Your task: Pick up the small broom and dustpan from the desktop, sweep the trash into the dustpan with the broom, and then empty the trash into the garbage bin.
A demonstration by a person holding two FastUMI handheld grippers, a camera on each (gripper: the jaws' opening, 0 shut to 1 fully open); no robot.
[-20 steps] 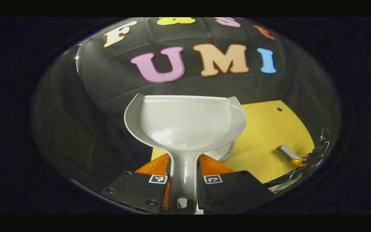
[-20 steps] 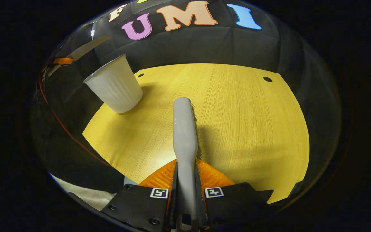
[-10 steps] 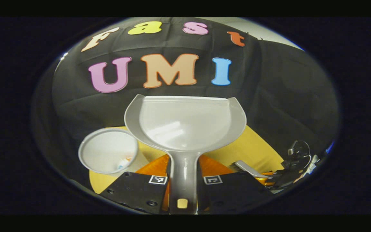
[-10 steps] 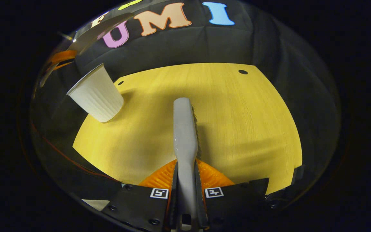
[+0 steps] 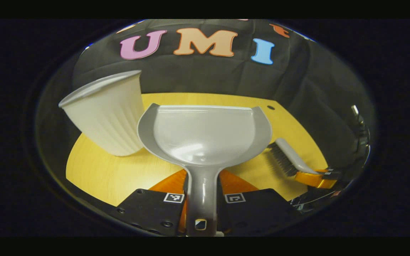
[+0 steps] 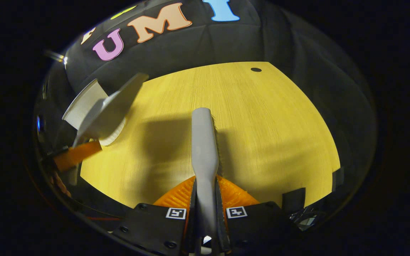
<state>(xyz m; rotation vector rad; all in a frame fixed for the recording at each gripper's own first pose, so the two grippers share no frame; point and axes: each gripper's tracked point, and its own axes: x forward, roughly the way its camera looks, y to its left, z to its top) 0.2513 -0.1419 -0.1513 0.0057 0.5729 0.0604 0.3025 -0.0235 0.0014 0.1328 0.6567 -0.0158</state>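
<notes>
Left gripper view: your left gripper [image 5: 202, 204] fingers pinch the dustpan [image 5: 205, 133] handle, pan looks empty beside the bin [image 5: 105, 113] on the worktop [image 5: 119, 174], right gripper [image 6: 205, 213] clamps the broom [image 6: 204, 142], probably dump done.

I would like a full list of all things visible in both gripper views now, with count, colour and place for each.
Dustpan: one, grey, its handle clamped in the left gripper, pan held above the table.
Broom: one, grey with dark bristles, its handle clamped in the right gripper, above the table.
Garbage bin: one, white, ribbed, cup-shaped, standing on the table's left part in the left gripper view.
Table: one, yellow wood, with small dark holes near its far edge.
Booth wall: one, black cloth, behind the table.
Left gripper: one, black with orange fingers, shut on the dustpan.
Right gripper: one, black with orange fingers, shut on the broom.
</notes>
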